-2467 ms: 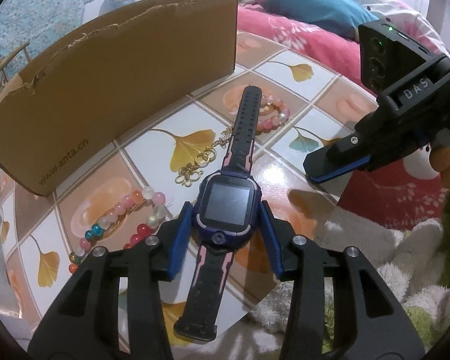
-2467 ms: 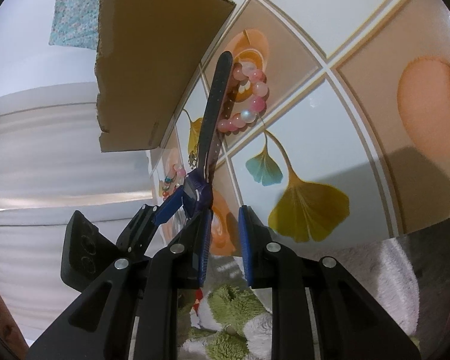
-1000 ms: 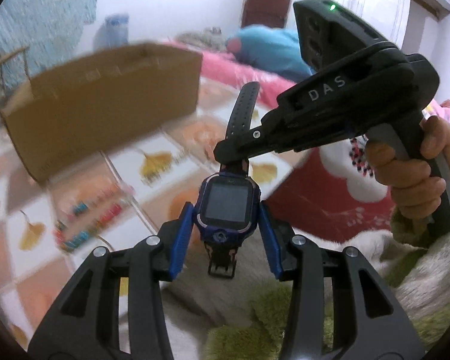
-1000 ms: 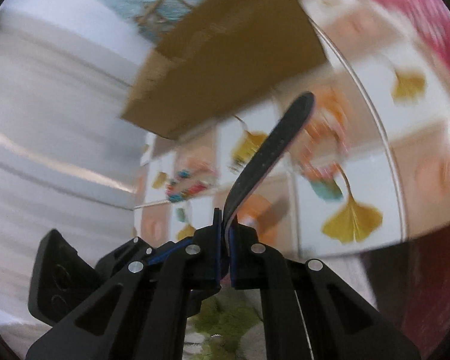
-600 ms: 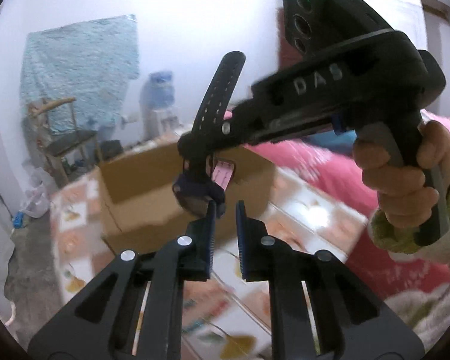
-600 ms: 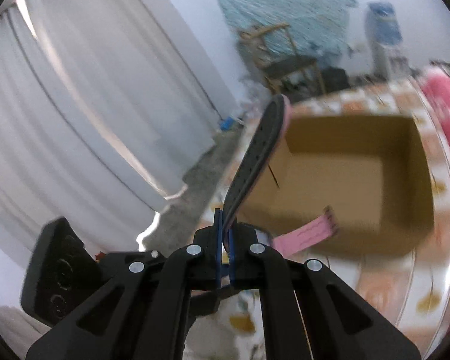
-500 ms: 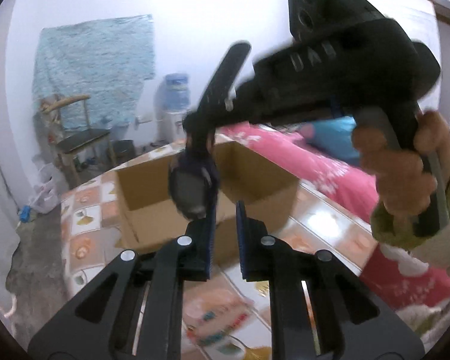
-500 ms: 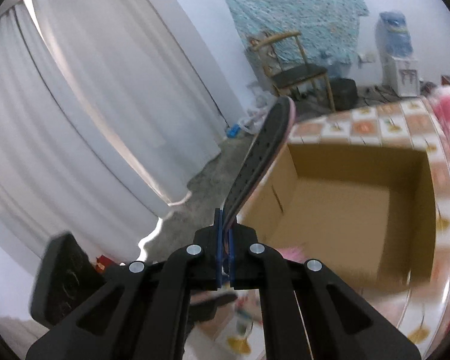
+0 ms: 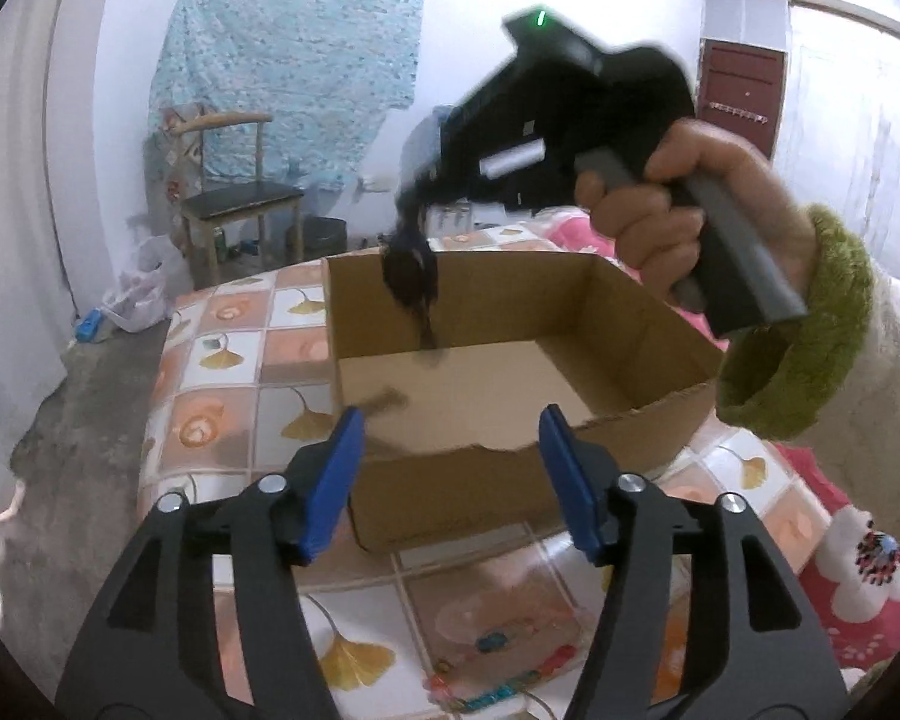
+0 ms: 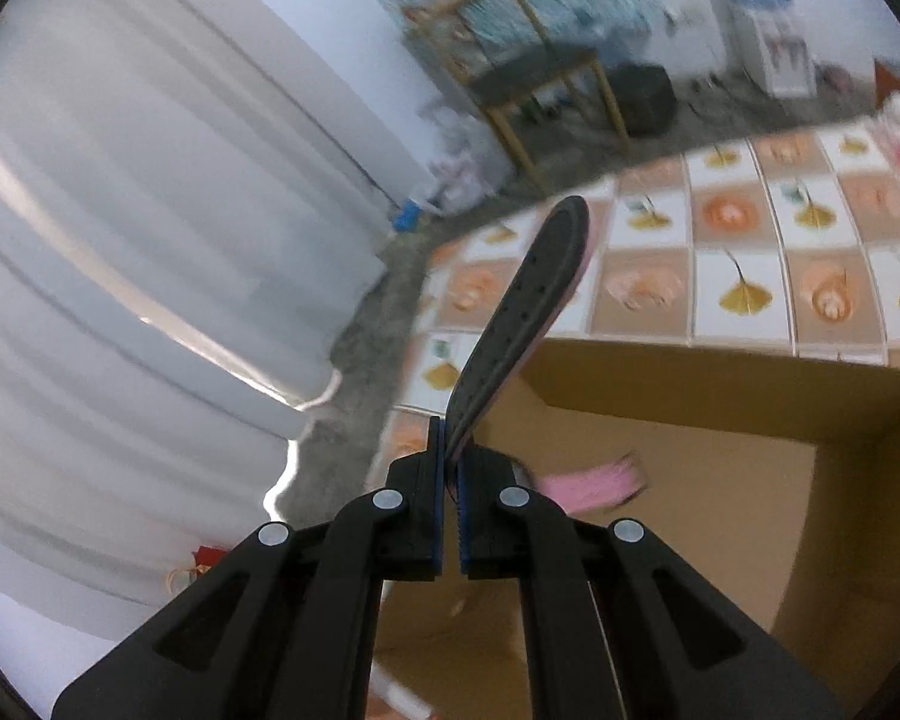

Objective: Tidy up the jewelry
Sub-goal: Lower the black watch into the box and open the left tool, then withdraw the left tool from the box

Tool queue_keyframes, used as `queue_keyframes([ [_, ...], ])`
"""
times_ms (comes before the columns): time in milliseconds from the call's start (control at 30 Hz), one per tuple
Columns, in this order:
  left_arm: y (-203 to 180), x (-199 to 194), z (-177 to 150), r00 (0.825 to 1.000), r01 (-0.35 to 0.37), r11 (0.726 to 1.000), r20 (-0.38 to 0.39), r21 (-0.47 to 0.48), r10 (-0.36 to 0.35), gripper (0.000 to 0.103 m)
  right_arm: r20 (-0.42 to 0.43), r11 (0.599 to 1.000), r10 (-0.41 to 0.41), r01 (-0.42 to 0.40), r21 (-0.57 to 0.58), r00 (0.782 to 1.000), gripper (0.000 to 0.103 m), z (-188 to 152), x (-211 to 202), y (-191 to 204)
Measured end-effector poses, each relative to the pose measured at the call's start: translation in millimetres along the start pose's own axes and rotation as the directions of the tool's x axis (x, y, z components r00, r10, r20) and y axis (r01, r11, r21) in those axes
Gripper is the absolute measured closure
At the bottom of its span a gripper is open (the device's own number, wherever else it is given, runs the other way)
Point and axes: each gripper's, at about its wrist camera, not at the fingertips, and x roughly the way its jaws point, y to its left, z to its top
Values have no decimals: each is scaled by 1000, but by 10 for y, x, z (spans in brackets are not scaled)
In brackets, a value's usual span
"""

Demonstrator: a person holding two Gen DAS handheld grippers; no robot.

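Both tools over open box: right tool clamps watch, left tool just opening, empty.

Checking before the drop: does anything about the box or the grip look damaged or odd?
The cardboard box has a ragged, torn near edge. The right gripper pinches the watch only by its strap, so the body dangles over the box. The left gripper is open and empty.

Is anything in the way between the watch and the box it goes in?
Nothing visible is. The watch hangs by its strap from the shut right gripper, above the open cardboard box. The box floor looks bare, and the left gripper stands open in front.
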Motion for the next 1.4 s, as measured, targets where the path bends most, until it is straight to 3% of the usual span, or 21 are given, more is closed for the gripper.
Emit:
queue_keyframes([
  [100,13,141,91,998,-56,998,14,24,56,36,-52,998,-43,46,47,998,99,38,223,-272],
  [267,110,545,233,976,-216,976,-27,35,217,28,-107,977,-195,203,64,975,96,6,281,-659],
  [333,161,668,240,973,-220,975,-71,24,221,28,-134,954,-294,300,28,946,96,-29,254,-756],
  [367,198,724,232,972,-218,976,-88,15,218,28,-144,944,-325,329,5,935,92,-41,255,-786],
  [467,262,838,187,964,-230,973,-140,-2,228,28,-176,907,-422,417,-64,890,67,-125,224,-874],
  [533,296,894,149,955,-240,971,-180,-12,234,28,-164,888,-459,447,-104,873,66,-205,119,-853],
  [667,351,909,127,952,-231,972,-220,-52,214,27,-114,888,-449,429,-162,886,59,-465,-157,-746],
  [767,334,890,127,945,-230,972,-248,-51,211,28,-112,888,-445,422,-183,888,59,-741,-325,-724],
  [900,392,900,74,941,-190,977,-302,-99,152,29,-69,879,-453,432,-203,889,59,-1025,-507,-819],
  [1000,377,894,11,938,-149,982,-330,-112,105,29,-47,866,-475,457,-201,879,59,-1115,-586,-879],
  [1400,196,649,-151,931,-139,984,-354,-112,92,29,-54,869,-460,437,-231,887,59,-1497,-721,-828],
])
